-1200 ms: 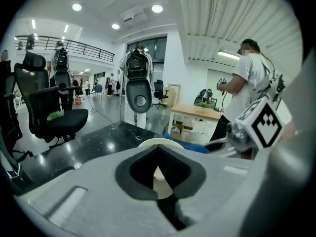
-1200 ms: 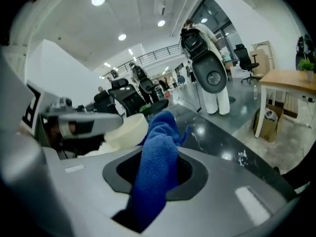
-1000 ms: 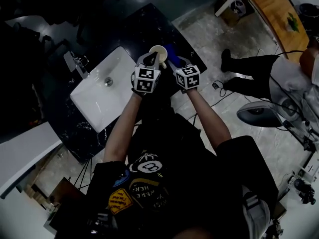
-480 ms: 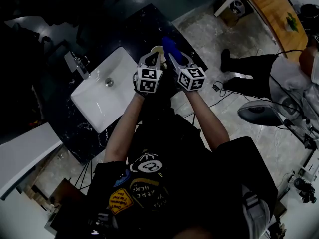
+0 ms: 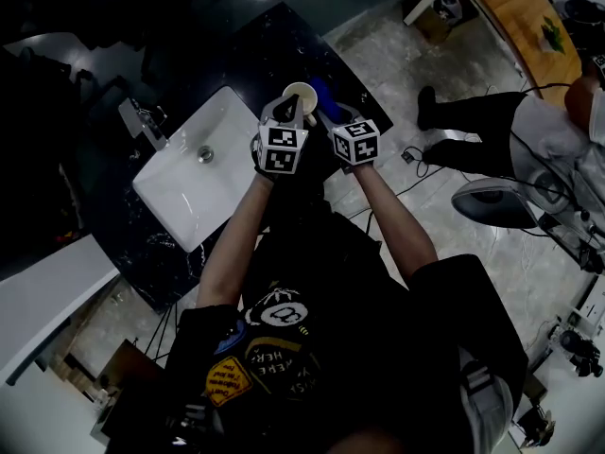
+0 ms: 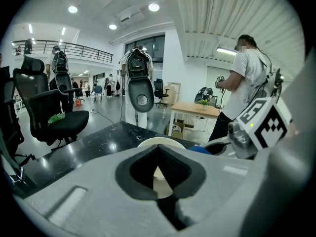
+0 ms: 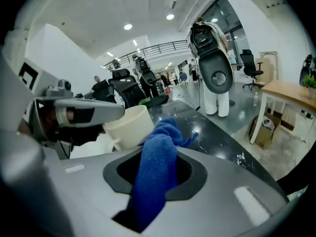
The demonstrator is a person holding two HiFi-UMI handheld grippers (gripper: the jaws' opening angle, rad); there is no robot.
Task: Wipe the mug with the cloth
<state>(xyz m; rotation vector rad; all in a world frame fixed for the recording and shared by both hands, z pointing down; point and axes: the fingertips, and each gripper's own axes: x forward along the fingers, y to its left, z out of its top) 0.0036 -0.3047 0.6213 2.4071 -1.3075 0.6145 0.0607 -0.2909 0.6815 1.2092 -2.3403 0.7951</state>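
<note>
Mug [image 5: 301, 93] is pinched in the left gripper [image 5: 290, 112] over the dark counter [image 5: 253, 57], while the right gripper [image 5: 331, 114] jaws clamp the blue cloth [image 7: 157, 168] just beside its rim.

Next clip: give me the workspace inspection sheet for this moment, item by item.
surface: dark counter with a white sink set in it.
job's things: cream mug held over the counter; blue cloth close beside it, contact not clear.
clutter: nothing seen.
grippers: left gripper shut on the mug; right gripper shut on the cloth.
cables: cable on the floor to the right of the counter.
surroundings: person standing nearby; wooden table; office chair.
</note>
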